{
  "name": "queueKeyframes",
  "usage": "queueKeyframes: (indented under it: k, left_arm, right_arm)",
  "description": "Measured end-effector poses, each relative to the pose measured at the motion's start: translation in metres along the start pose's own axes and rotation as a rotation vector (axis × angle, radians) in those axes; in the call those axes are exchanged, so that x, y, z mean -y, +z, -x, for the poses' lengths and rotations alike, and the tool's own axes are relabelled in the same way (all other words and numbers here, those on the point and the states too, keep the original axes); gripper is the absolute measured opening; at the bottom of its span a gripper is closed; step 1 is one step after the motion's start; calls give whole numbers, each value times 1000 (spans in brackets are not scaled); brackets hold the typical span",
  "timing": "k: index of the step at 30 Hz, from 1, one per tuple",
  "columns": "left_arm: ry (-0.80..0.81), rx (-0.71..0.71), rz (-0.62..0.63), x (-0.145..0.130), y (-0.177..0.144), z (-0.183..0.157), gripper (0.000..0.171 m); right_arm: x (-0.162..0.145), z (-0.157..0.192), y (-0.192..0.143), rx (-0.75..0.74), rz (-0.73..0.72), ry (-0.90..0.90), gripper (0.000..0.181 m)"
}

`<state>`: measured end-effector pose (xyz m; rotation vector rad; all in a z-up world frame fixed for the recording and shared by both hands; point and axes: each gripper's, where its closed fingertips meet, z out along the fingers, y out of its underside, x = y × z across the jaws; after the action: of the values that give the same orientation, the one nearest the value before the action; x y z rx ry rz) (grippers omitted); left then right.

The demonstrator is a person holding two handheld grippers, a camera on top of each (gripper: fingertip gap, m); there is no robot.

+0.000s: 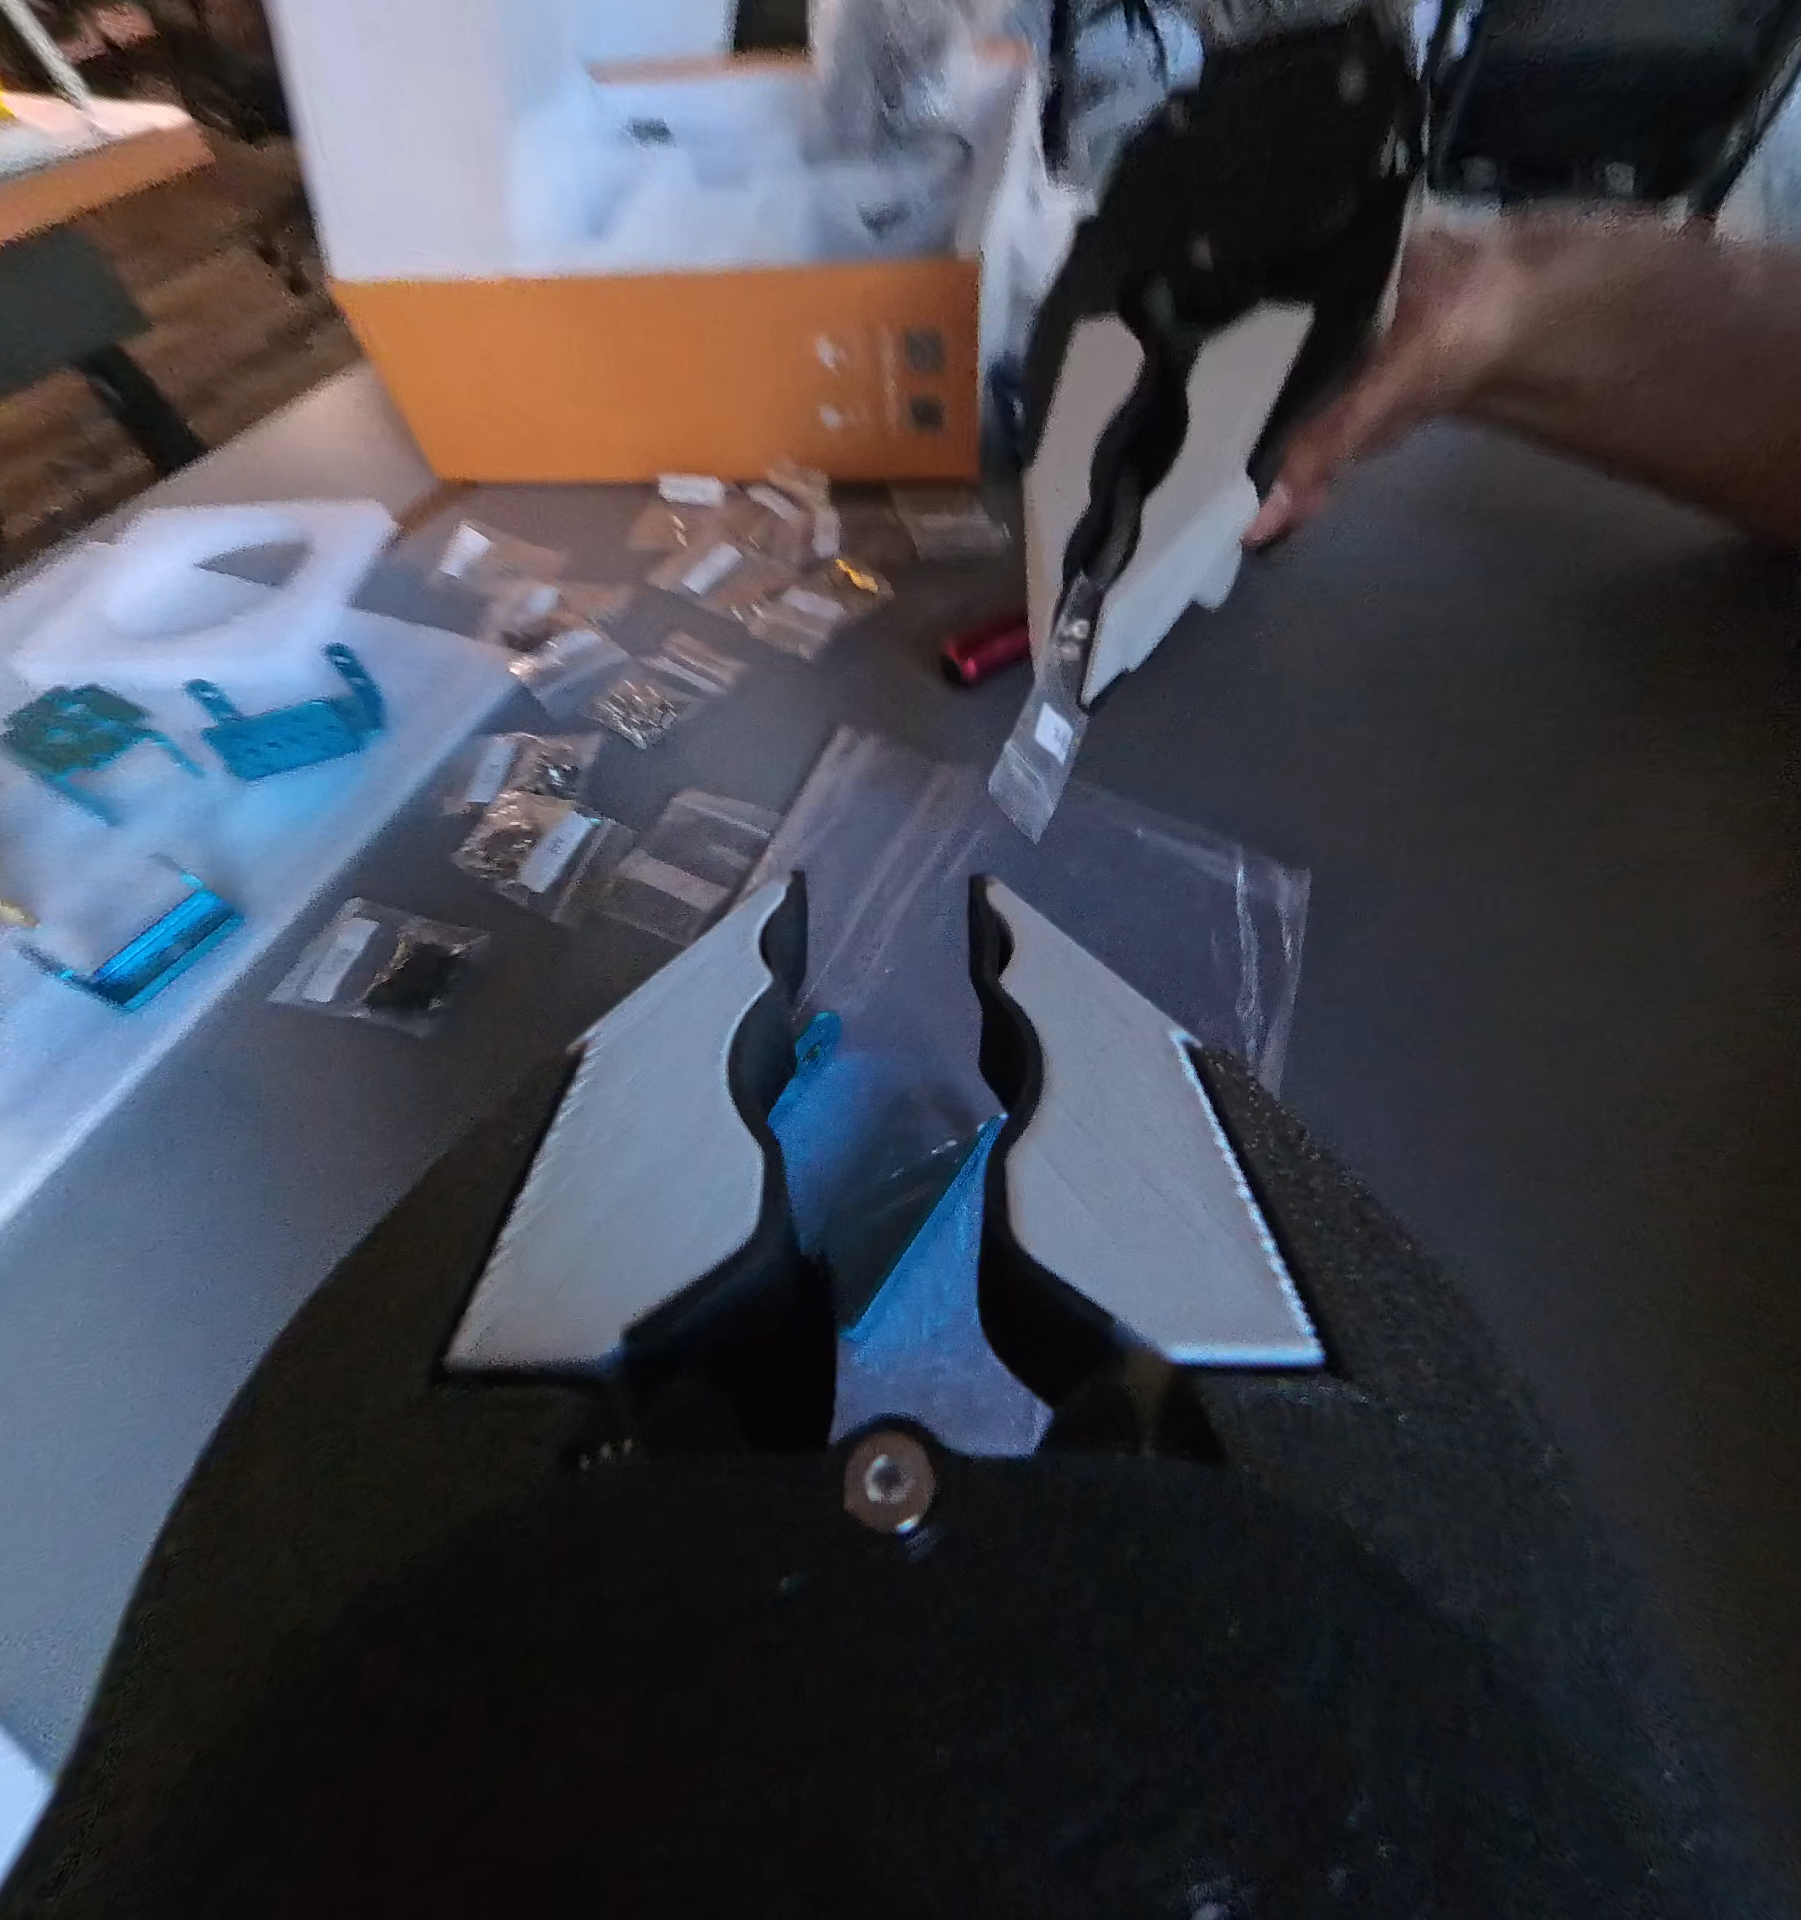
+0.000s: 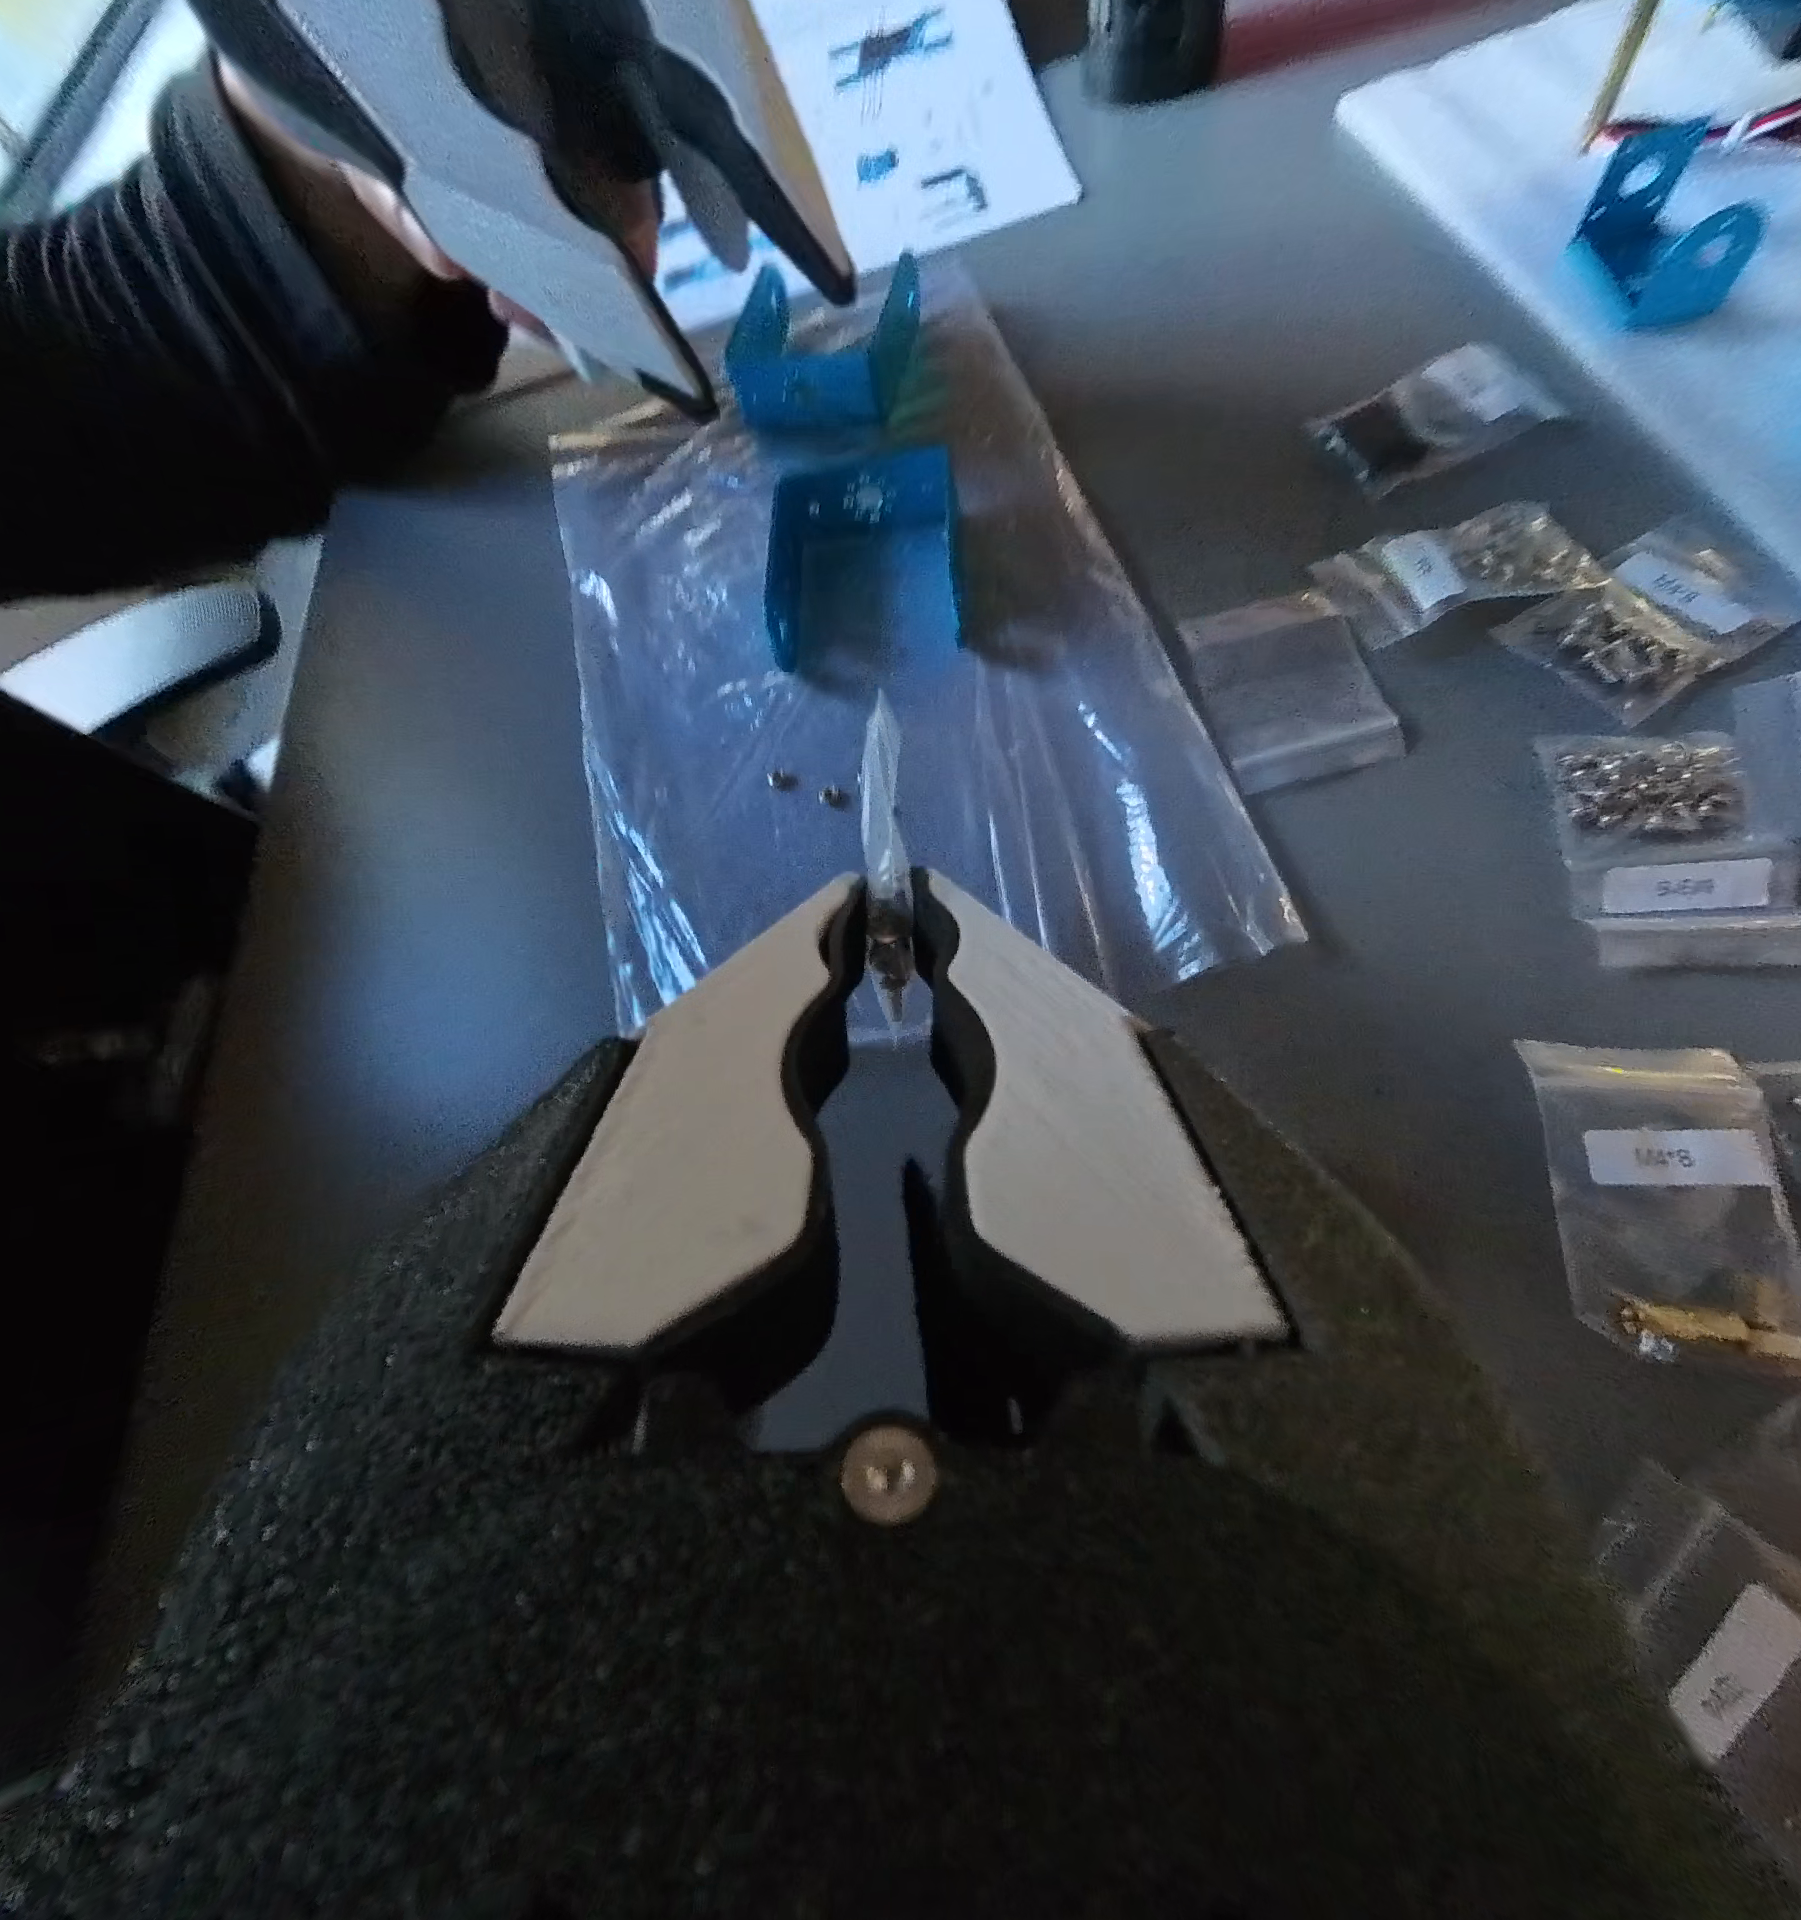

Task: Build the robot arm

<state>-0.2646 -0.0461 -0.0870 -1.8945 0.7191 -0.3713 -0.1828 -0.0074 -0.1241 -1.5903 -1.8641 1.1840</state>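
Note:
My left gripper [image 1: 888, 888] is open, low over a clear plastic bag [image 1: 1135, 904] lying flat on the dark table. A blue metal bracket [image 1: 906, 1247] shows between its fingers; I cannot tell if they touch it. In the right wrist view the left gripper [image 2: 771, 350] hovers open at one blue bracket [image 2: 823, 384], and a second blue bracket [image 2: 865, 561] stands just in front on the plastic bag [image 2: 1083, 831]. My right gripper [image 2: 888, 883] is shut on a small clear bag of screws [image 2: 883, 790], held above the plastic. It also shows in the left wrist view [image 1: 1078, 644]. Small nuts [image 2: 802, 784] lie loose.
Several small bags of hardware [image 2: 1644, 800] lie right of the plastic, also in the left wrist view [image 1: 563, 727]. A white foam tray [image 1: 96, 831] holds more blue brackets [image 1: 283, 717]. An orange and white box [image 1: 667, 374] stands behind. A red cylinder [image 1: 984, 649] and a printed sheet [image 2: 927, 114] lie nearby. My right fingertips sit around 11 cm from my left ones.

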Motion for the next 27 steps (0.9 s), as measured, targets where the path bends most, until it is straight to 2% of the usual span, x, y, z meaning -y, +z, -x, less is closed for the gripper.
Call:
queueKeyframes:
  k: [4, 8, 11, 14, 22, 27]
  left_arm:
    - [39, -163, 136, -9, 35, -23, 29]
    - [50, -257, 188, -5, 62, -32, 28]
    - [44, -348, 213, -6, 72, -44, 19]
    - [90, -358, 225, -10, 77, -47, 1]
    - [116, -381, 193, -11, 75, -53, 0]
    - [-3, -434, 127, -2, 72, -49, 0]
  right_arm:
    - [-6, 5, 9, 61, 41, -46, 7]
    - [-6, 7, 13, 73, 27, -49, 7]
    - [-6, 7, 14, 75, 21, -46, 7]
    - [-9, 6, 15, 82, 31, -41, 7]
    - [-22, 7, 12, 51, 87, -105, 9]
    - [-18, 4, 3, 24, 46, -109, 8]
